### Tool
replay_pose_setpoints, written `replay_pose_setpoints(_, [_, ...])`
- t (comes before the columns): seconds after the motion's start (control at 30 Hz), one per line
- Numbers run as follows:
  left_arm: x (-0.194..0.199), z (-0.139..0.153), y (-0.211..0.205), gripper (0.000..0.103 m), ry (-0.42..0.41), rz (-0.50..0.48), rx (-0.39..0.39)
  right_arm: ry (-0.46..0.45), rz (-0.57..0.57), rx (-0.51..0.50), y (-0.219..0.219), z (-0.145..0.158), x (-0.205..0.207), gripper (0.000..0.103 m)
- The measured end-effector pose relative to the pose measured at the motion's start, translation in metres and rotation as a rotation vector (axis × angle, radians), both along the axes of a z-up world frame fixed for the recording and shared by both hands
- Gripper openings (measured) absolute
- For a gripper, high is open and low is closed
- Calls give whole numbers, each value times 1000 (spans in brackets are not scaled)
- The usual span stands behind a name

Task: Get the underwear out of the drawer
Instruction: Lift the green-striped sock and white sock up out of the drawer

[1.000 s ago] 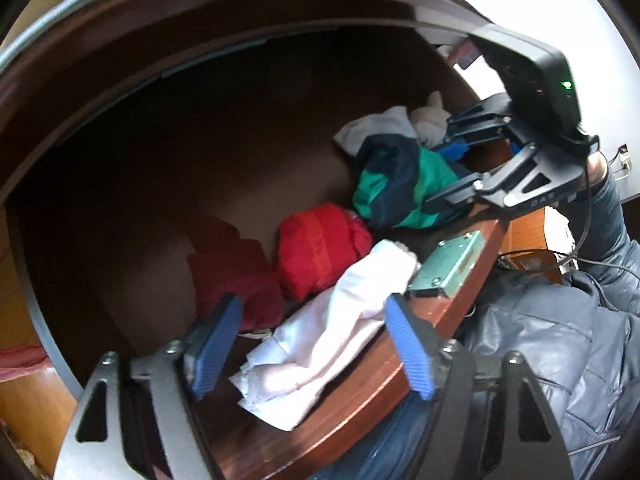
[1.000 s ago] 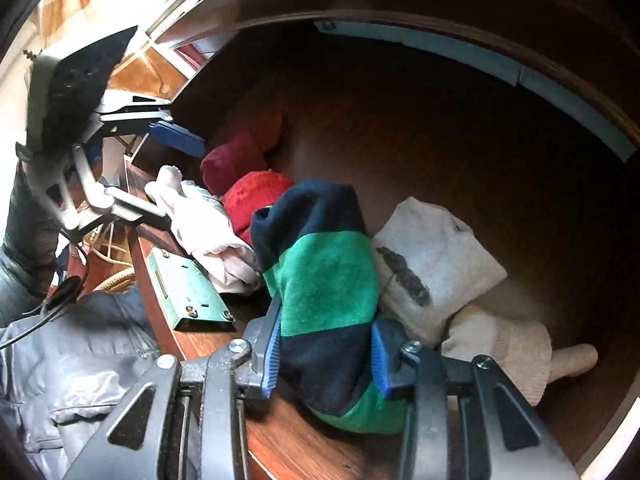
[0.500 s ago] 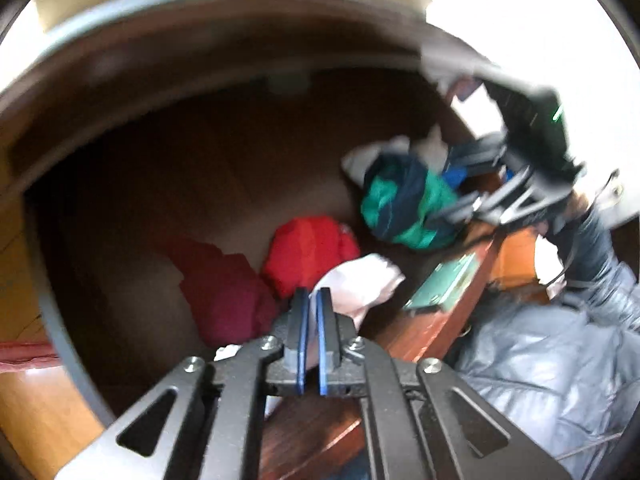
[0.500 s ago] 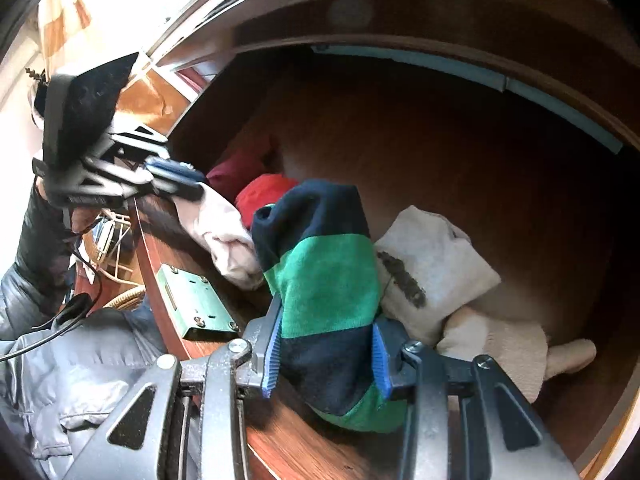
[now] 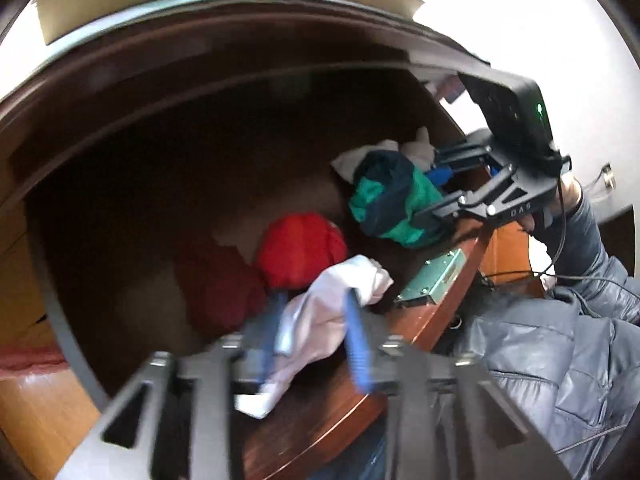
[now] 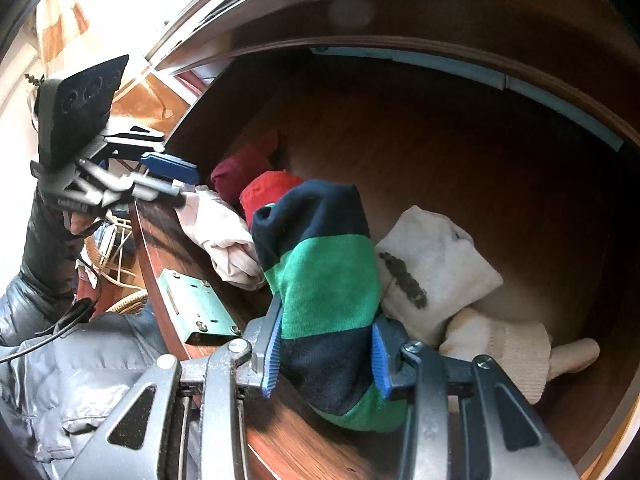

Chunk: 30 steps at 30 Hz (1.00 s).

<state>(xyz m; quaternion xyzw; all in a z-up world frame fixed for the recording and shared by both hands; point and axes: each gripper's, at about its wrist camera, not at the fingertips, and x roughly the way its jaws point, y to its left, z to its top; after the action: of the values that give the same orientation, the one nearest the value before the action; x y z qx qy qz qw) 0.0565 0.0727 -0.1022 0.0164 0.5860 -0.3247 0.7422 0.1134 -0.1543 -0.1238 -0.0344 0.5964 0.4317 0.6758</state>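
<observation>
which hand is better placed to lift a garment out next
Right, probably: its tongs are shut on the green garment. The left tongs just reopened around the white cloth.

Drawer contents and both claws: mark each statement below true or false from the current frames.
1. The right claw is clamped on the navy-and-green garment. True.
2. The pale pink garment lies between the left claw pads. True.
3. The drawer holds only one red item. False: a bright red garment and a dark red garment lie side by side.
4. The green metal lock plate sits on the drawer's back wall. False: it is on the front rail.
</observation>
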Motion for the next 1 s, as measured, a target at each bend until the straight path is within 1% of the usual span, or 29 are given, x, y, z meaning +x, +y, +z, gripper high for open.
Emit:
replay_pose_setpoints(0.03, [2, 0, -6, 52, 12, -23, 18, 4, -1, 2, 1, 0, 0, 40])
replay_pose_setpoints(0.1, [8, 1, -14, 52, 29, -59, 57, 7, -1, 4, 2, -1, 0, 40])
replay_pose_setpoints(0.17, [13, 0, -22, 52, 74, -105, 80, 7, -2, 4, 2, -1, 0, 40])
replay_pose_setpoints(0.23, [20, -3, -29, 52, 100, -128, 133, 9, -4, 6, 2, -1, -1, 40])
replay_pose_setpoints(0.33, [30, -16, -38, 52, 159, -159, 195, 12, -9, 11, 1, -1, 0, 40])
replay_pose_setpoints(0.43, [34, -31, -47, 52, 214, -198, 234, 15, -11, 9, 1, -1, 0, 40])
replay_pose_setpoints(0.5, [34, -41, -55, 52, 244, -221, 244, 17, -10, 9, 2, -2, 0, 40])
replay_pose_setpoints(0.6, [33, -51, -56, 52, 270, -243, 231, 25, -10, 11, 1, -3, 2, 40])
replay_pose_setpoints(0.77, [40, -62, -53, 53, 314, -218, 167, 41, -4, -21, 5, -7, 5, 40])
replay_pose_setpoints(0.87, [39, -61, -49, 52, 304, -196, 145, 59, 17, -61, 12, -12, 5, 41])
replay_pose_setpoints(0.93, [36, -57, -45, 42, 293, -191, 121, 66, 38, -86, 17, -15, 5, 42])
replay_pose_setpoints(1.0, [28, -50, -35, 27, 269, -191, 105, 67, 57, -104, 21, -17, 4, 42])
